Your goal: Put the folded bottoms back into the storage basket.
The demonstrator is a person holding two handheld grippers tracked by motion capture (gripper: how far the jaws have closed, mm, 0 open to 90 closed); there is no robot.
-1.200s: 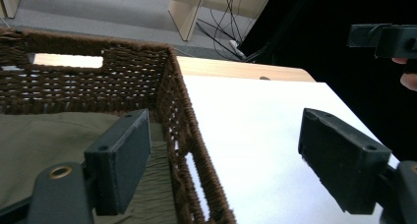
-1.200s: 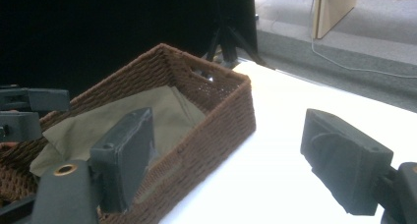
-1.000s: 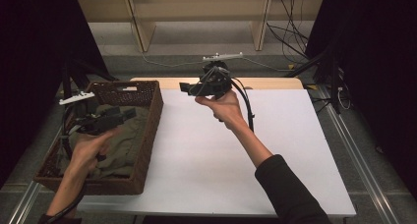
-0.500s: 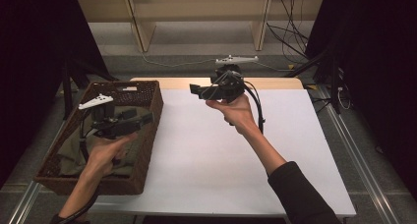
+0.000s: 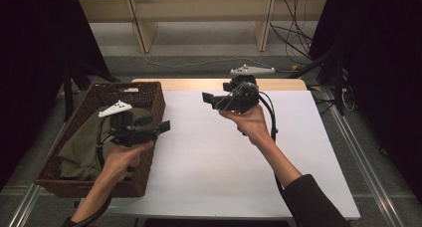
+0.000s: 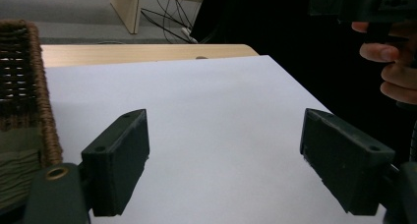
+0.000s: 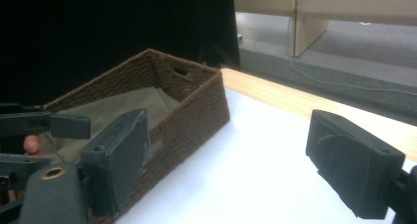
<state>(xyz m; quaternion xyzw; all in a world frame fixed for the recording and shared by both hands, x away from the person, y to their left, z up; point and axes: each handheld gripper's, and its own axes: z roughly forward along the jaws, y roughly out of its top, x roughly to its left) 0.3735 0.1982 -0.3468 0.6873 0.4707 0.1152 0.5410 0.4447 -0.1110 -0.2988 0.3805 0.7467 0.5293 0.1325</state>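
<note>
Left gripper (image 5: 164, 126) wide open, empty, above basket (image 5: 149, 95) edge. Right gripper (image 5: 208, 98) wide open, empty, jaws just opening, over bench (image 5: 209, 157).

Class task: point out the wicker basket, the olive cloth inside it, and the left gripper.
wicker basket (image 5: 149, 95): high view, on its far right rim.
olive cloth (image 5: 79, 147): high view, on its bare fold.
left gripper (image 5: 165, 125): high view, between its jaw tips.
</note>
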